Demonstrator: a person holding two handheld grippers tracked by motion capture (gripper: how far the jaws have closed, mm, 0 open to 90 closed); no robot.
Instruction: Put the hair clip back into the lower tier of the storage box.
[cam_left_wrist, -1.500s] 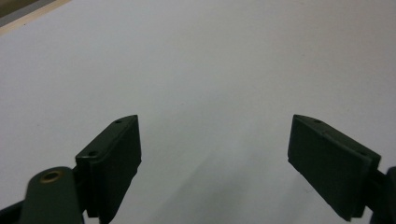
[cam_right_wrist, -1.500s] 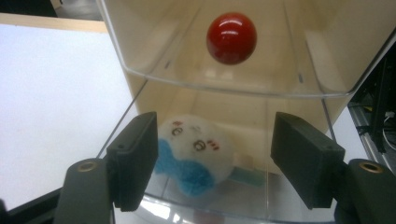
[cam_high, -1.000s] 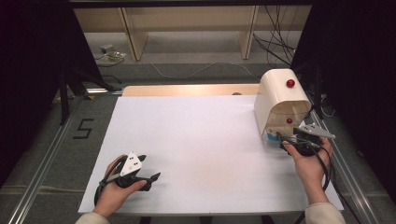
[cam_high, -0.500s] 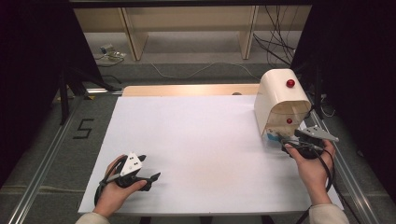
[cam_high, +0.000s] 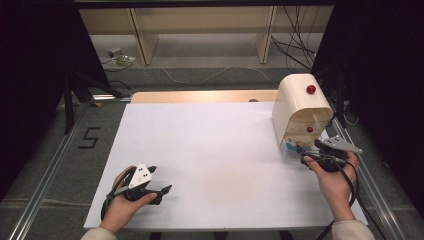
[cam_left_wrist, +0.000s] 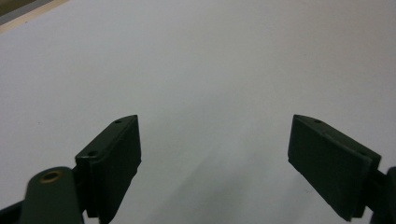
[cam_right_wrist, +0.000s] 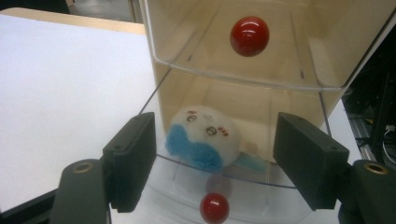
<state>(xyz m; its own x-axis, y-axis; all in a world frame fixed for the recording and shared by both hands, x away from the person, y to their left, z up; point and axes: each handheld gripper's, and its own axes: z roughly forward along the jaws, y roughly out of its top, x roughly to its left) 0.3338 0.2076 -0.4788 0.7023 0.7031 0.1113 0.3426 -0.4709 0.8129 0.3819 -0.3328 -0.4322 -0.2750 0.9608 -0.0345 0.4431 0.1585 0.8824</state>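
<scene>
Your left gripper (cam_high: 159, 184) rested low on the white table (cam_high: 215, 165), jaws wide apart with nothing between them. Your right gripper (cam_right_wrist: 212, 154) had its jaws wide too, and they held nothing. It sat right in front of the open bottom drawer (cam_right_wrist: 243, 184) of the cream drawer box (cam_high: 300, 107). A small white and blue soft toy (cam_right_wrist: 205, 137) lay inside that drawer, under the top drawer's red knob (cam_right_wrist: 249, 36).

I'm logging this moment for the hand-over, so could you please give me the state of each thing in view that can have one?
Lower drawer: pulled out, plush toy inside.
Upper drawer: pushed in.
Plush toy: lying in the lower drawer, not gripped.
Right gripper: open, at the lower drawer.
Left gripper: open, nothing between its jaws.
</scene>
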